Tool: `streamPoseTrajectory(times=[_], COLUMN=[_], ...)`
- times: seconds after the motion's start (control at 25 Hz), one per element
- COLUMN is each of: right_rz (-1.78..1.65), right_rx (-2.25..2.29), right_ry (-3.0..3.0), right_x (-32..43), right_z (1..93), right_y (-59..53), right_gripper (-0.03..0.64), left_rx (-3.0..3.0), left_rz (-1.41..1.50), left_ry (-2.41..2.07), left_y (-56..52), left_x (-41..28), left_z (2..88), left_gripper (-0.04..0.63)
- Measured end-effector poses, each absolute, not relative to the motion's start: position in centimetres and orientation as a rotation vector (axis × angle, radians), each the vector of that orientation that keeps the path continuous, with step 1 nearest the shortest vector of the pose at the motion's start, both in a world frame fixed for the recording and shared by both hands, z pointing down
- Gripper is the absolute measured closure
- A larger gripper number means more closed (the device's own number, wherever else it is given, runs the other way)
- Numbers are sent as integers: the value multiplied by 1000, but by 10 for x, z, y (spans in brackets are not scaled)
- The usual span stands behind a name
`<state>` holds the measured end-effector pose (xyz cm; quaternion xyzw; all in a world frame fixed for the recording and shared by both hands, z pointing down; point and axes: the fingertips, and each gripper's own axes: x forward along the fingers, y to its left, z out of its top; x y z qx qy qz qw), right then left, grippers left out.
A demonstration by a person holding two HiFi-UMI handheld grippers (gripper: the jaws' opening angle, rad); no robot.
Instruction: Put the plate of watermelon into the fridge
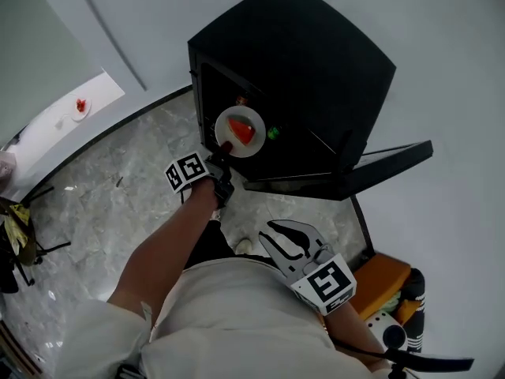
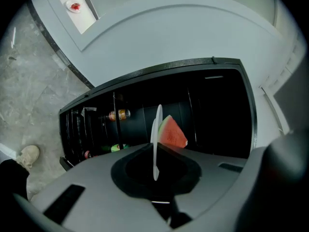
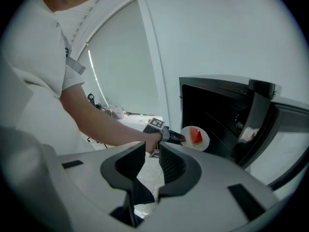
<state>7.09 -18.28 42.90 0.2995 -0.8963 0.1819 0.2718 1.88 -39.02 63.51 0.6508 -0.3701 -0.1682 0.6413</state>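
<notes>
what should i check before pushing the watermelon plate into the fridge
1. Grip: left gripper shut on the plate rim: ok.
2. Load: watermelon slice sitting on the plate: ok.
3. Access: fridge with its door swung open: ok.
4. Other hand: right gripper open, empty, held back from the opening: ok.
5. Room inside for the plate: cannot tell, the interior is dark.

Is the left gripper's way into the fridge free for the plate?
Likely yes: the door stands wide open, and the left gripper holds the plate right at the fridge opening, with nothing visible between.
</notes>
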Motion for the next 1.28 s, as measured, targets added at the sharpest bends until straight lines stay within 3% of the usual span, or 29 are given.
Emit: streamPoseTrajectory(times=[0.48, 1.28], right_rz=[551, 634], right_rx=[962, 1030], right_ry=[-2287, -2214], right_x=[91, 97], right_z=[435, 442], right_y=[-207, -198], right_gripper=[518, 518], left_rx=[1427, 1390], left_rz=[-369, -216], left_ry=[-852, -996], left_y=[-462, -494], left_x=[37, 49], left_z=[684, 714], left_gripper=[572, 572])
